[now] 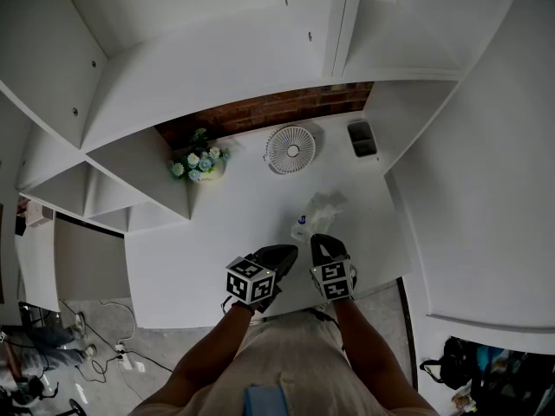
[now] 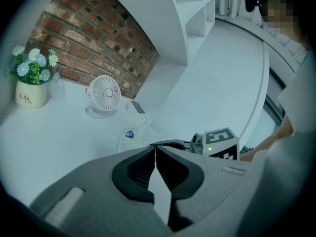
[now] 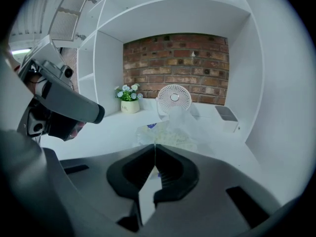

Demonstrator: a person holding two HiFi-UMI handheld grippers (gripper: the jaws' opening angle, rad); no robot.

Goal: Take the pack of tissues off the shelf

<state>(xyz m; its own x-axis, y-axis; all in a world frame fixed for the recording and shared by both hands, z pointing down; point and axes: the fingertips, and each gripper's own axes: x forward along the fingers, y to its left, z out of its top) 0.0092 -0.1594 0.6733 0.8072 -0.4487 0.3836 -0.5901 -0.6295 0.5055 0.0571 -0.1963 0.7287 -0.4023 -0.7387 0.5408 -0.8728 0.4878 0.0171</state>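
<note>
The left gripper (image 1: pixel 284 251) is closed, its dark jaws meeting at the tips with nothing between them. Just to its right, the right gripper (image 1: pixel 323 241) is closed and empty as well. Both hover over the near edge of a white shelf surface (image 1: pixel 208 241) backed by a red brick wall (image 1: pixel 269 111). At the far left stands a small white pot of pale blue flowers (image 1: pixel 201 165), then a round white desk fan (image 1: pixel 290 149). The crumpled clear plastic pack of tissues (image 1: pixel 316 211) lies on the surface between the fan and the grippers, just beyond the right gripper's tips. A small dark rectangular box (image 1: pixel 362 138) sits at the back right.
</note>
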